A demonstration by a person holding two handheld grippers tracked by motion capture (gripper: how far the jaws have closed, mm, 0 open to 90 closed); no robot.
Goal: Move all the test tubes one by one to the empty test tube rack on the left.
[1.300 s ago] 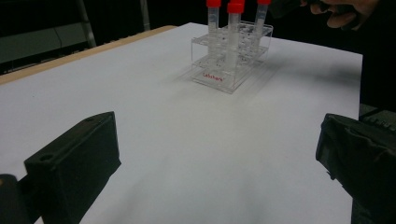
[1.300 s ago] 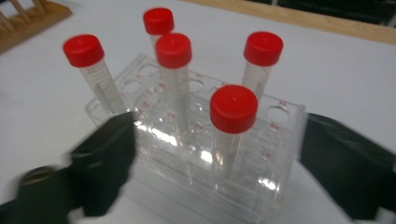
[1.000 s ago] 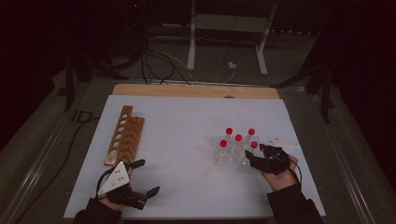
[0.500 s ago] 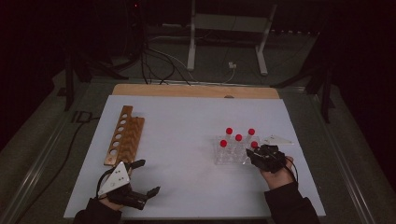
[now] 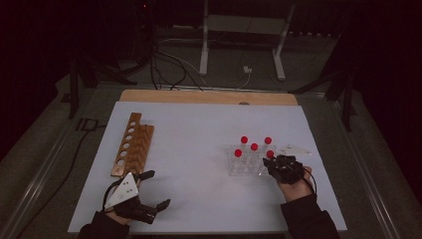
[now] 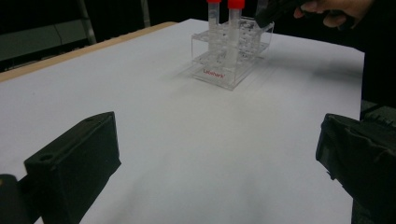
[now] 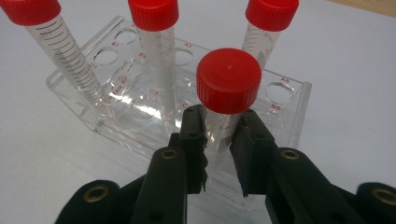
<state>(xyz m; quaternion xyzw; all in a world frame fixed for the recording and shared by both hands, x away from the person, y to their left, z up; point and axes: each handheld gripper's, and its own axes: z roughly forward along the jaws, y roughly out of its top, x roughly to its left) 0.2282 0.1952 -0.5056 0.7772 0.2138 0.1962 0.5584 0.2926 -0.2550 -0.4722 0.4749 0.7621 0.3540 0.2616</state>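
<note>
A clear plastic rack (image 5: 241,167) (image 7: 105,56) on the white table holds several red-capped tubes. My right gripper (image 5: 269,166) (image 7: 219,135) is at the rack's front right corner. It is shut on the nearest red-capped tube (image 5: 270,154) (image 7: 228,80), its jaws pressed on the tube just below the cap while the tube stands in the rack. My left gripper (image 5: 155,189) (image 6: 219,154) rests open near the table's front left edge with nothing between its fingers (image 6: 74,158). The rack (image 6: 229,70) and the right gripper (image 6: 275,9) show far off in the left gripper view.
An empty wooden tube rack (image 5: 132,144) lies at the left, just beyond my left gripper. White table surface (image 5: 199,149) stretches between the two racks. A wooden edge (image 5: 209,97) runs along the back, with metal stand legs (image 5: 204,55) and cables behind.
My right gripper has edged left onto the rack's front right tube and closed on it. The left gripper has stayed still.
</note>
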